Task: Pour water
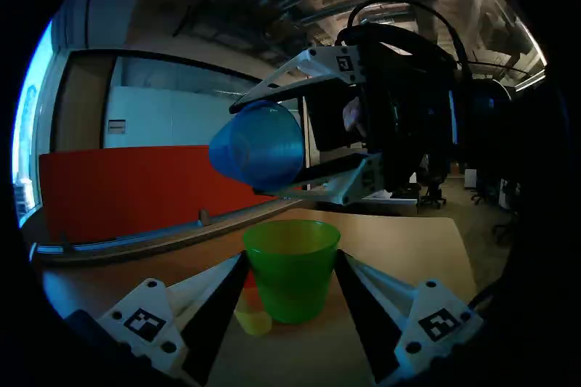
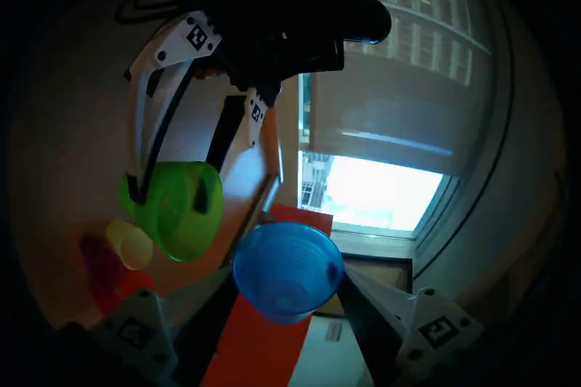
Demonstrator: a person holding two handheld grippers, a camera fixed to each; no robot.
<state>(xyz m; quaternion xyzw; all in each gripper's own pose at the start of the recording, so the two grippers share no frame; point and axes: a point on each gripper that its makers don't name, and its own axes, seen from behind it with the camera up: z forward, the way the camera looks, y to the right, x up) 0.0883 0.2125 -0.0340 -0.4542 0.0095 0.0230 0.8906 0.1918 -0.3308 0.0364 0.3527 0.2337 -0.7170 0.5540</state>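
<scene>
Tan table (image 1: 407,242) fills the lower part of the left gripper view, with an orange partition (image 1: 123,191) behind it at 9 o'clock and ceiling pipes overhead. In the right gripper view the room appears rolled sideways, with a bright window (image 2: 378,191) at 3 o'clock.

Check the left gripper (image 1: 292,260). Its fingers are closed narrow on the green cup (image 1: 290,289), one pad against each side wall. The green cup stands upright on the table, mouth up. A small yellow cup (image 1: 254,320) sits just beside it at 7 o'clock, and a red object (image 1: 249,279), too dim to identify, shows behind the yellow cup.

Check the right gripper (image 1: 247,147). It is in the air at 12 o'clock above the green cup, its body reaching in from 2 o'clock. Its fingers clamp the blue cup (image 1: 261,144) from above and below. The blue cup is tipped well over, almost on its side, and hangs apart from the green cup's rim.

In the right gripper view, you see the right gripper (image 2: 287,274) holding the blue cup (image 2: 287,282) at 6 o'clock, its ribbed interior facing the camera. The left gripper (image 2: 171,184) holds the green cup (image 2: 178,216) at 9 o'clock, with the yellow cup (image 2: 129,243) and the red object (image 2: 109,274) near 8 o'clock on the table (image 2: 72,155).

You cannot tell whether either cup contains water.
</scene>
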